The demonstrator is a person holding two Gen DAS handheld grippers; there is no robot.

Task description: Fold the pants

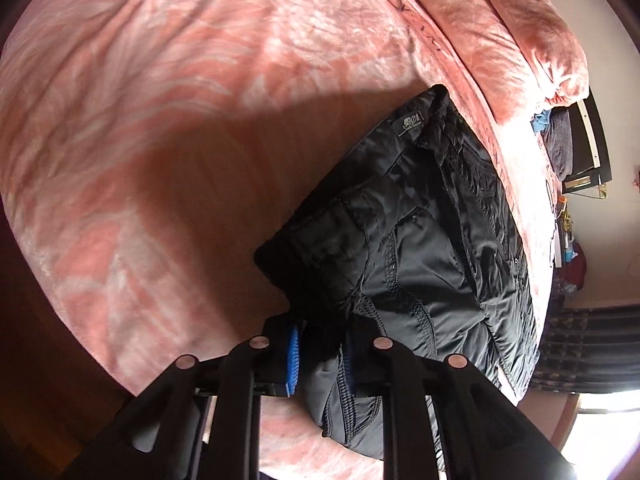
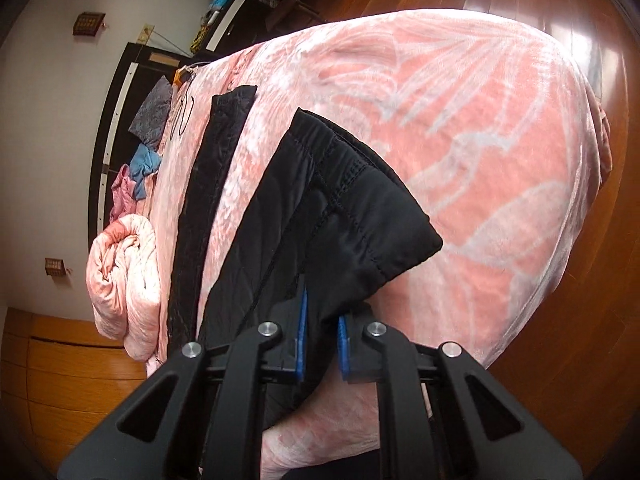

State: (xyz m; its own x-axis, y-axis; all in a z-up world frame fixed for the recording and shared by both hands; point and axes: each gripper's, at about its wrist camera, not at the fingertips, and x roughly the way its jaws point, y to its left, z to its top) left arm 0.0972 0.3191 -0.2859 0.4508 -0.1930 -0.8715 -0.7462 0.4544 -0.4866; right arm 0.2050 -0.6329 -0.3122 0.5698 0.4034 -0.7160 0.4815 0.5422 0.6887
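Observation:
Black quilted pants (image 1: 420, 240) lie on a pink blanket-covered bed (image 1: 160, 120); the waistband with a label is at the far end. My left gripper (image 1: 322, 354) is shut on a fold of the pants fabric near their lower edge, between its blue pads (image 1: 293, 360). In the right wrist view my right gripper (image 2: 322, 338) is shut on a lifted end of the pants (image 2: 320, 216), the black fabric squeezed between the blue pads (image 2: 302, 332). Another strip of the pants (image 2: 212, 200) lies flat on the bed (image 2: 480, 160) to the left.
A rolled pink quilt (image 2: 120, 280) lies at the bed's far side, also in the left wrist view (image 1: 520, 32). Small clothes (image 2: 144, 160) lie by a dark headboard (image 2: 112, 120). Wooden floor (image 2: 580, 320) surrounds the bed; a wooden dresser (image 2: 60, 380) stands at the lower left.

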